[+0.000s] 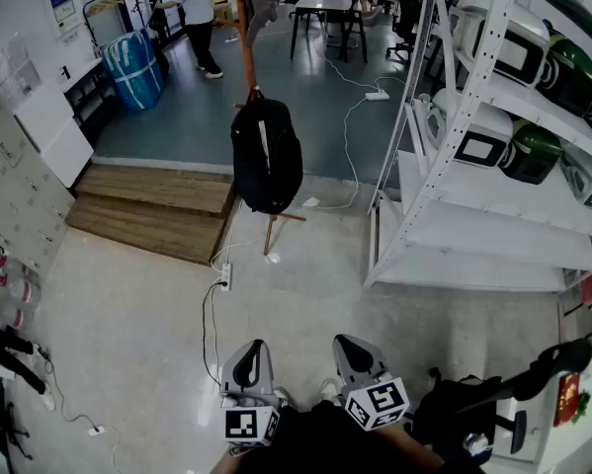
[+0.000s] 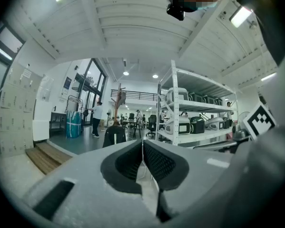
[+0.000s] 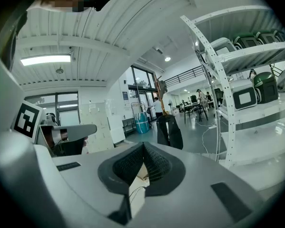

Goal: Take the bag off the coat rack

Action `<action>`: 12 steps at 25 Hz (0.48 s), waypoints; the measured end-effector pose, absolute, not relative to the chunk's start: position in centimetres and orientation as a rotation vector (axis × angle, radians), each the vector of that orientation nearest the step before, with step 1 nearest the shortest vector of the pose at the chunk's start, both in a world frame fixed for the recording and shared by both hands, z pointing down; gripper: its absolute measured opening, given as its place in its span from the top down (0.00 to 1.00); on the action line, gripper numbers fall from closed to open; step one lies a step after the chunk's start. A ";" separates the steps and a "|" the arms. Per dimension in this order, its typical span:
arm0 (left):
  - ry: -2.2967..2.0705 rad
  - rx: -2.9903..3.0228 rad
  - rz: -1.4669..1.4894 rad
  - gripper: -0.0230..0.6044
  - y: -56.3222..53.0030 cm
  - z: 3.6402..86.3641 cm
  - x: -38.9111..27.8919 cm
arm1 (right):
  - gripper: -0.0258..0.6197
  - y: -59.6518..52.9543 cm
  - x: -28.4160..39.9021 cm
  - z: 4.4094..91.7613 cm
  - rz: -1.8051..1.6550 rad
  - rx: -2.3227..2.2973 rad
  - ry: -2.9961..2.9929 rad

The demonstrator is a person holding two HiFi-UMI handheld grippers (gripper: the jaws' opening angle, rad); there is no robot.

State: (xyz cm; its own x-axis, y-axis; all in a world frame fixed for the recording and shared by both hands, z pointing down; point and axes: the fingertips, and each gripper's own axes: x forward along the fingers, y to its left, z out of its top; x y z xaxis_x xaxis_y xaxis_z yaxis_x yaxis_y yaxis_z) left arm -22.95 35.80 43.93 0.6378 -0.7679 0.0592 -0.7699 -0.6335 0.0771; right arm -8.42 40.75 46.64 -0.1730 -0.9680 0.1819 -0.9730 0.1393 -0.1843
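Observation:
A black backpack (image 1: pixel 266 156) hangs on a tall wooden coat rack (image 1: pixel 245 38) that stands on the floor ahead of me. In the head view both grippers sit low and close to my body, far short of the bag. My left gripper (image 1: pixel 250 352) and right gripper (image 1: pixel 352 347) are shut with nothing between their jaws. The left gripper view shows the bag (image 2: pixel 114 136) small and distant beyond the shut left gripper (image 2: pixel 142 144). In the right gripper view the bag (image 3: pixel 170 132) hangs beyond the shut right gripper (image 3: pixel 143 147).
A white shelving unit (image 1: pixel 444 126) with appliances lines the right side. A low wooden step (image 1: pixel 157 210) lies left of the rack, with a power strip (image 1: pixel 225 276) and cable on the floor. A person (image 1: pixel 197 18) stands far back near a blue bundle (image 1: pixel 135 67). Black equipment (image 1: pixel 473 413) sits at my right.

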 end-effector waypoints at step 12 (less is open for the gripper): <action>-1.296 2.758 0.039 0.93 36.0 43.7 -22.2 | 0.94 40.8 -8.3 46.8 0.418 1.979 -2.374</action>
